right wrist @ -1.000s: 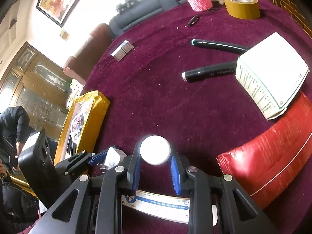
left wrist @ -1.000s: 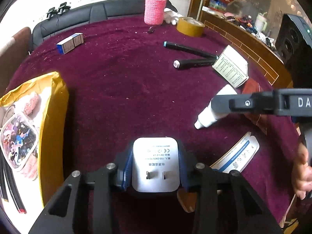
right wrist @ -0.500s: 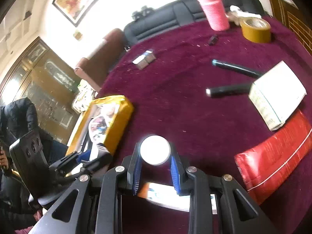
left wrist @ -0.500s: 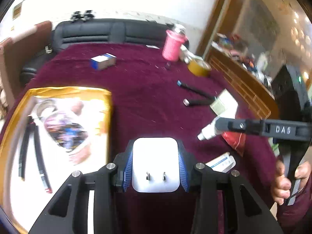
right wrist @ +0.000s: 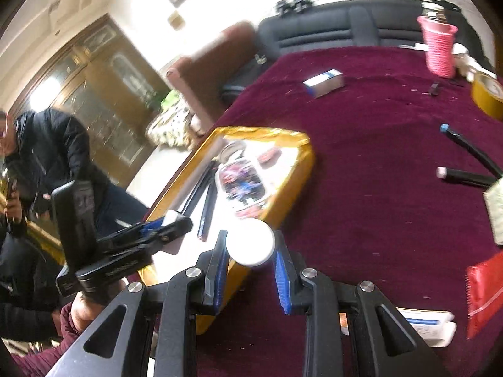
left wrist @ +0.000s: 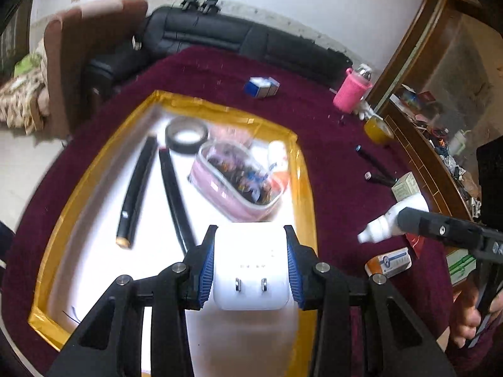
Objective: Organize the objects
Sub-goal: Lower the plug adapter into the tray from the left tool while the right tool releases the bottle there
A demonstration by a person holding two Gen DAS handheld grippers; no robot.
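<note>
A white plug adapter [left wrist: 251, 267] is clamped between the blue pads of the left gripper [left wrist: 251, 265] above the near end of the gold-rimmed tray [left wrist: 301, 169], where bare white floor is seen. A white bottle [right wrist: 250, 242] is clamped in the right gripper [right wrist: 250, 278] over the tray's near right edge. Open maroon tablecloth [right wrist: 371, 163] is left between the tray and the black markers [right wrist: 465, 177] toward the right edge.

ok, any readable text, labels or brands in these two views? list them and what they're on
No text reads clearly in either view.
Charger: small print above the prongs, blurred.
Orange box: blue label, too small.
Green-printed box: too small.
Left claw: raised lettering on its side, blurred.
Bottle: only its blank end shows.
</note>
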